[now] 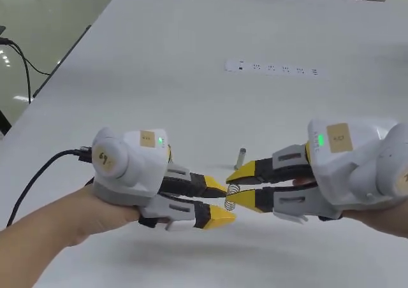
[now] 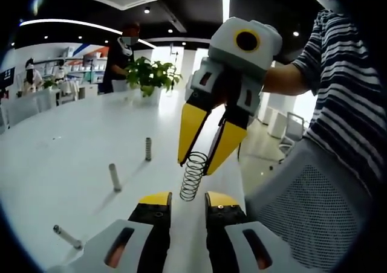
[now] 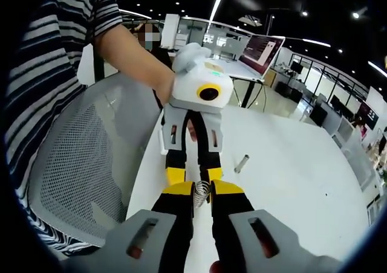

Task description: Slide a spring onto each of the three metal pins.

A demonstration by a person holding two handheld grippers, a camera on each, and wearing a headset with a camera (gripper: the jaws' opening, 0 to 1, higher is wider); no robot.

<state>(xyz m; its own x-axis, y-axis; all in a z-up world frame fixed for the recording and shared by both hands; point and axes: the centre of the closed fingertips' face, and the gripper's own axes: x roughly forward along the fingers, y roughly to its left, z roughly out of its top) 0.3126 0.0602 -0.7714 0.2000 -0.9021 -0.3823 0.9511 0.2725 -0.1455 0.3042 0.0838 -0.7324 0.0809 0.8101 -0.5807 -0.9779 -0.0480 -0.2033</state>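
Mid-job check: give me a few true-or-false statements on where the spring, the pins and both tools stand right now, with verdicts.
1. The right tool grips the small coiled metal spring between its yellow tips. True.
2. The spring already sits on a pin. False: it hangs in the air between the two tools, with no pin inside it.
3. Three short metal pins are on the white table, all bare of springs. True.
4. The left tool is clamped shut. False: its jaws stand apart with a gap, and the spring's lower end is at that gap.
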